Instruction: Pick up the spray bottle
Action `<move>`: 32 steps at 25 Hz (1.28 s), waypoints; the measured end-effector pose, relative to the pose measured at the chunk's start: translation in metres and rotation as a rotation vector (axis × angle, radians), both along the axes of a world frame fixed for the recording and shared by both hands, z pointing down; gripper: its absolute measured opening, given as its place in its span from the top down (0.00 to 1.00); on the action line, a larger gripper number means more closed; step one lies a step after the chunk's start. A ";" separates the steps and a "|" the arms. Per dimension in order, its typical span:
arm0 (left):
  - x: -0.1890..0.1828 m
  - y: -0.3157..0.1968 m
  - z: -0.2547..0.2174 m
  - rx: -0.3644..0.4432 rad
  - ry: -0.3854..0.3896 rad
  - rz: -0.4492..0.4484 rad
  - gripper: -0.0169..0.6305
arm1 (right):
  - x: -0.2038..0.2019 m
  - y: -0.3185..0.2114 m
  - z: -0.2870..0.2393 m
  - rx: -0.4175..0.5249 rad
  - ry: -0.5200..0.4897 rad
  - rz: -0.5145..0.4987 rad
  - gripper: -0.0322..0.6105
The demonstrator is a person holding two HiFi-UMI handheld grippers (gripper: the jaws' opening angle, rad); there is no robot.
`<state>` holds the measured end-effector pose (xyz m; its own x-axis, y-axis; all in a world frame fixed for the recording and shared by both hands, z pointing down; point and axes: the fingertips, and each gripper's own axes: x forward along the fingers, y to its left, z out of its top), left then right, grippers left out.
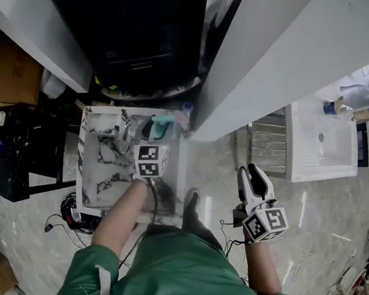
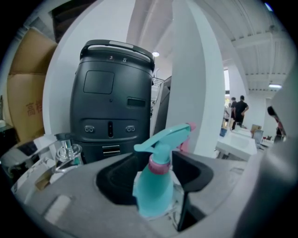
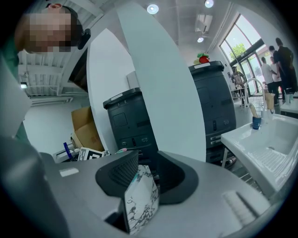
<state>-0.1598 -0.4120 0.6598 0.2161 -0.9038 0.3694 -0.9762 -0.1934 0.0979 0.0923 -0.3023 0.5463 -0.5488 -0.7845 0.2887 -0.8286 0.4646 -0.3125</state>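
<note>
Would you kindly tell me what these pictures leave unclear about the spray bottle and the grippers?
Spray bottle base: left gripper view, hidden behind the body of the left gripper.
Whether the pads touch the bottle: left gripper view, too close to tell.
Marble table: right gripper view, only a corner shows above the body of the right gripper.
Bottle's fill level: not readable in any view.
</note>
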 end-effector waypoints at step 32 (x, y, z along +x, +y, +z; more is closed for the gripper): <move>0.003 0.012 -0.058 0.182 -0.006 0.047 0.75 | -0.009 0.014 -0.013 -0.001 0.008 -0.039 0.77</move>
